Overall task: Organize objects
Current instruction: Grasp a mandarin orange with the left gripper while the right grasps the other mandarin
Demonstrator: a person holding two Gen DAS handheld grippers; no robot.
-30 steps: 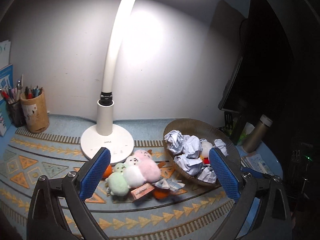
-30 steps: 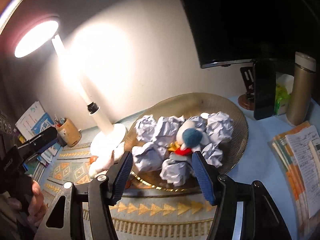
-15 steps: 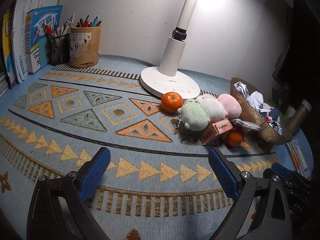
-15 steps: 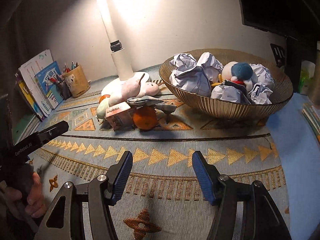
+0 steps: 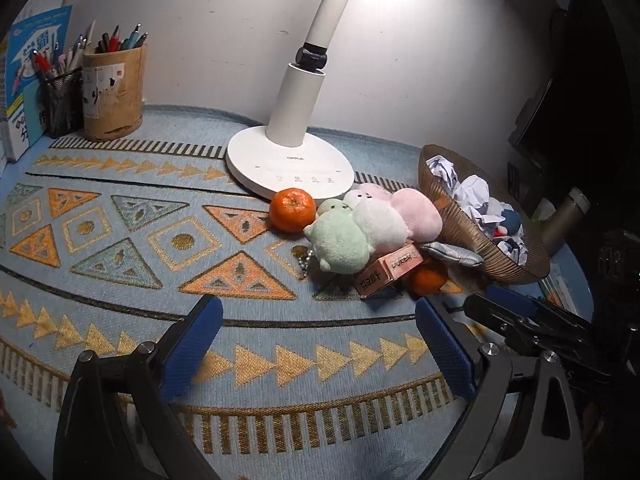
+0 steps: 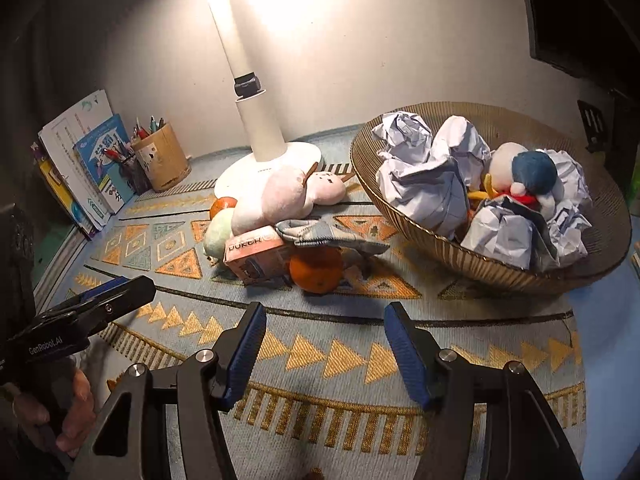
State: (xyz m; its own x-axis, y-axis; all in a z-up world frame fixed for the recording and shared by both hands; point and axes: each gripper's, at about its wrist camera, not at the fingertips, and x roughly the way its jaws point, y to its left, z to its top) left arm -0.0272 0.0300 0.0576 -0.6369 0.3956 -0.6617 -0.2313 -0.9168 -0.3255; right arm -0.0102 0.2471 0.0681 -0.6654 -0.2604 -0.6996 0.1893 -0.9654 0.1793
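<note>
A pile lies on the patterned mat in front of the lamp: plush toys (image 5: 360, 232) (image 6: 276, 200), a pink poker card box (image 5: 386, 272) (image 6: 256, 252), two oranges (image 5: 292, 210) (image 6: 316, 268) and a grey sock (image 6: 328, 236). A ribbed brown bowl (image 6: 500, 268) (image 5: 472, 236) to the right holds crumpled paper balls and a blue-capped plush. My left gripper (image 5: 316, 344) is open and empty, in front of the pile. My right gripper (image 6: 324, 352) is open and empty, in front of the nearer orange.
A white desk lamp (image 5: 292, 164) stands behind the pile. Pen holders (image 5: 112, 92) and books (image 6: 88, 168) stand at the far left. A metal flask (image 5: 564, 220) and a dark monitor stand at the right. The left gripper shows in the right wrist view (image 6: 100, 300).
Both grippers have come down from above the bowl to low over the mat, then moved closer to the pile. Both stayed open and empty.
</note>
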